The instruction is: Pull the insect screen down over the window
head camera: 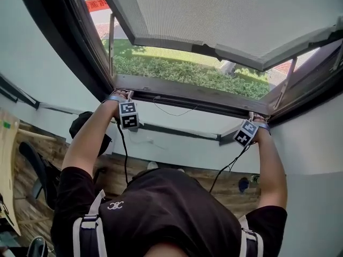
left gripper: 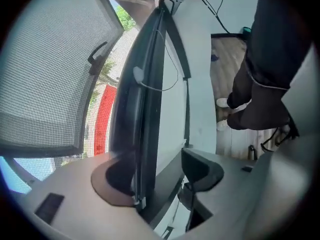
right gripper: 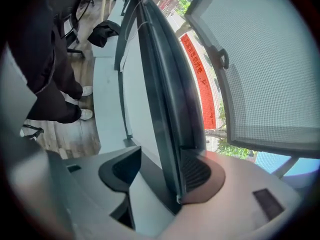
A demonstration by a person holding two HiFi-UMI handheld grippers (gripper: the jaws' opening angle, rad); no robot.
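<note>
The dark bottom bar of the insect screen [head camera: 187,94] lies along the window sill, with green hedge showing above it. My left gripper [head camera: 122,93] is at the bar's left end and my right gripper [head camera: 252,118] at its right end. In the left gripper view the bar [left gripper: 142,134] runs up between the jaws of the left gripper [left gripper: 155,176], which stand open, and the right pad is clear of it. The right gripper view has the bar [right gripper: 165,114] between the spread jaws of the right gripper [right gripper: 160,171], with a gap at the left pad.
The window sash [head camera: 225,20] is swung outward above the opening, its handle [left gripper: 97,56] visible. A thin cord [head camera: 171,111] hangs below the bar. Grey wall lies under the sill. A black bag [head camera: 80,125], a chair [head camera: 37,170] and a wooden board [head camera: 8,159] stand at the left.
</note>
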